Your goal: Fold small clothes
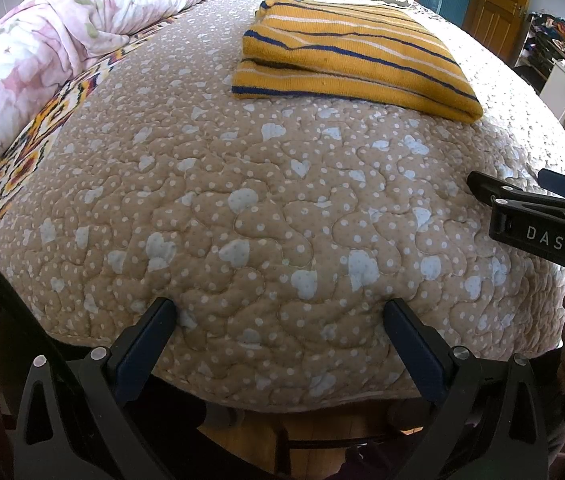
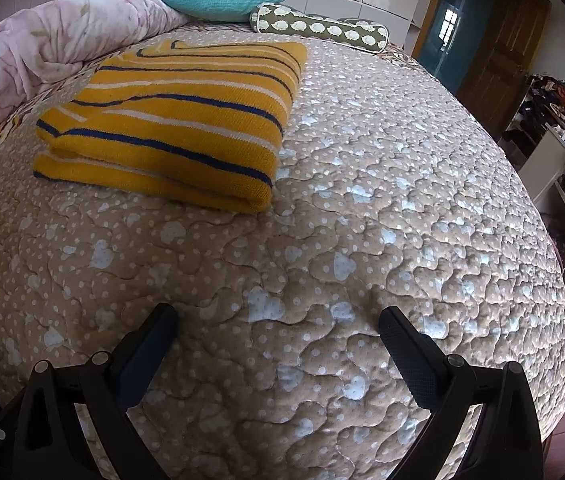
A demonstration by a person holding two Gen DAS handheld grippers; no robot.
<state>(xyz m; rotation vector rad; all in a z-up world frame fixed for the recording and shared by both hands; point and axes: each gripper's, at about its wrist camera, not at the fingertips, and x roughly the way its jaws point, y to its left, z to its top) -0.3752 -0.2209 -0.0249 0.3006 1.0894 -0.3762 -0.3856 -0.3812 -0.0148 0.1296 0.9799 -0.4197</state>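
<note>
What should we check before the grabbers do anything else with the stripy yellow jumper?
1. Left gripper jaws apart, holding nothing: ok.
2. Right gripper jaws apart, holding nothing: ok.
3. Yellow striped jumper folded in layers, flat on the quilt: ok.
4. Both grippers clear of the jumper: ok.
5. Far edges of the fold lined up: cannot tell.
6. More small clothes waiting to be folded: cannot tell.

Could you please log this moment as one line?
left tongs open, empty | right tongs open, empty | yellow knit garment with blue stripes folded on beige quilted bedspread
</note>
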